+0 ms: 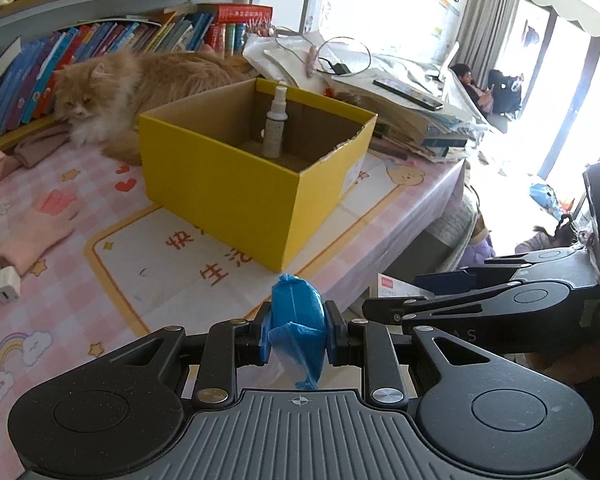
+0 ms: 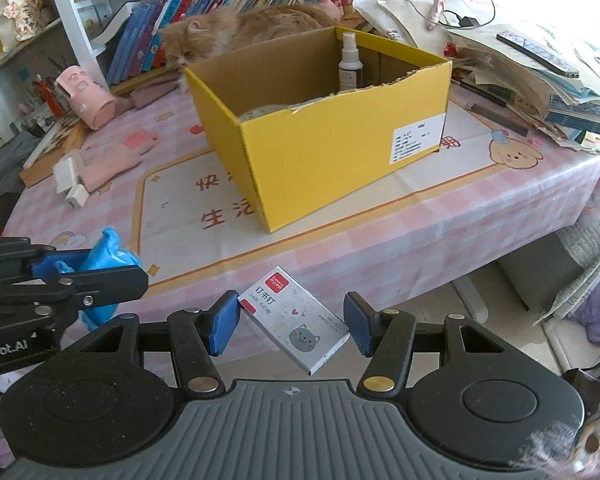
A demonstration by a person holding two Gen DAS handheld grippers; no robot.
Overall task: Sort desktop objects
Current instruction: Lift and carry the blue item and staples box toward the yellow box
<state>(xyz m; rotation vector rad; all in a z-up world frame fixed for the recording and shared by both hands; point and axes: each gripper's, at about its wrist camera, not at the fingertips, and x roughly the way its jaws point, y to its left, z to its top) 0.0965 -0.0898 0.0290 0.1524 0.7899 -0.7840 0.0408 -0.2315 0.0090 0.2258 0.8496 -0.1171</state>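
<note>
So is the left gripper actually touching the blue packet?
Touching. The left wrist view shows the left gripper with both pads pressed against the blue packet.

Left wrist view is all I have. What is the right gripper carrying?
Observer: The right gripper holds a small staple box, tilted cornerwise between its pads.
Operator: Is there anything in the yellow box besides the spray bottle?
Observer: Yes. In the yellow box, a pale round thing lies on the bottom near the front wall, apart from the spray bottle.
</note>
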